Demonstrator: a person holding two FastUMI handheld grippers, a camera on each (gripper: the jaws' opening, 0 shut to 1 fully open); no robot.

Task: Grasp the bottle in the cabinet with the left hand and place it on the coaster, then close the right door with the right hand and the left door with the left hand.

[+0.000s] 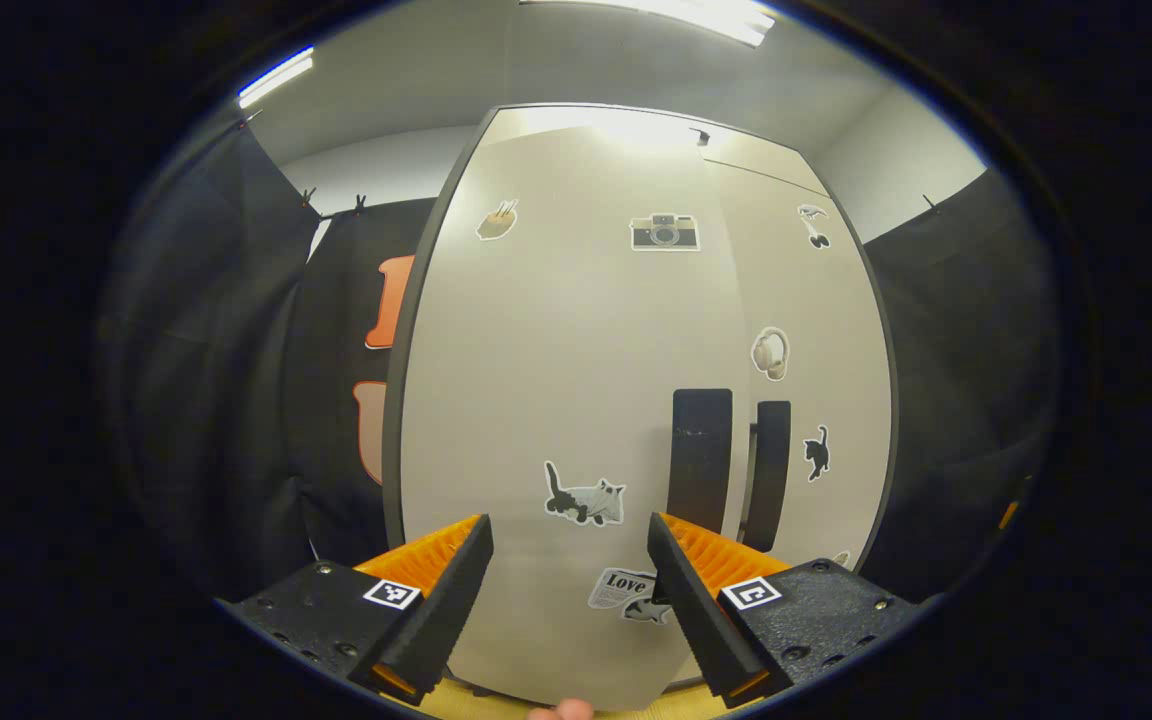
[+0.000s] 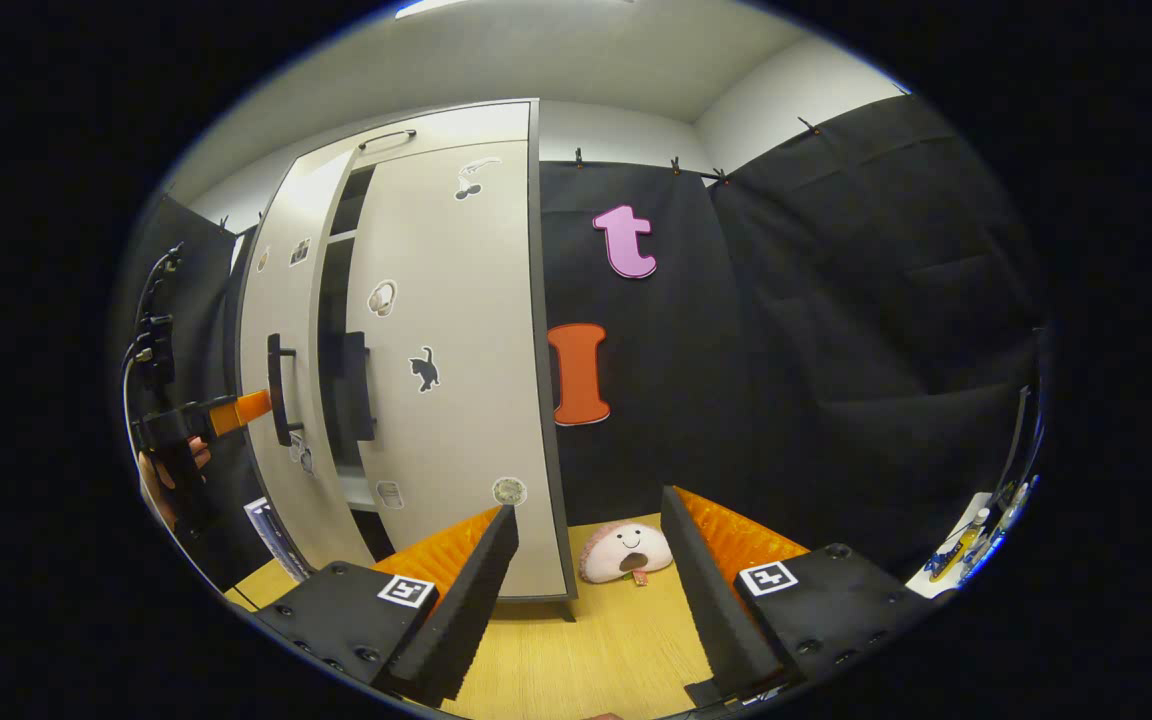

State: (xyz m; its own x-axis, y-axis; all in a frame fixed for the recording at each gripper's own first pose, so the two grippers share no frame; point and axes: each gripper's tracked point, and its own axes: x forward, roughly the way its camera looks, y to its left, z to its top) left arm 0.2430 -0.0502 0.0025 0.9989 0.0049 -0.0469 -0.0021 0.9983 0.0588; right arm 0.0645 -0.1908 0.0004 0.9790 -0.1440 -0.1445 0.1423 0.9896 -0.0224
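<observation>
The left door (image 1: 576, 400) faces the left gripper (image 1: 570, 590) close up, not quite shut: in the right gripper view a dark gap (image 2: 333, 330) remains between it and the right door (image 2: 456, 370). The left gripper's fingers are spread, empty, and reach at the left door near its handle (image 2: 281, 390). The right gripper (image 2: 586, 590) hangs spread over the wooden table (image 2: 596, 640), near a plush toy (image 2: 624, 552).

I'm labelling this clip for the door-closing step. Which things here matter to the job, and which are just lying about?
Job:
left door
right door
left gripper, open
right gripper, open

Lying about:
plush toy
cat sticker
camera sticker
</observation>
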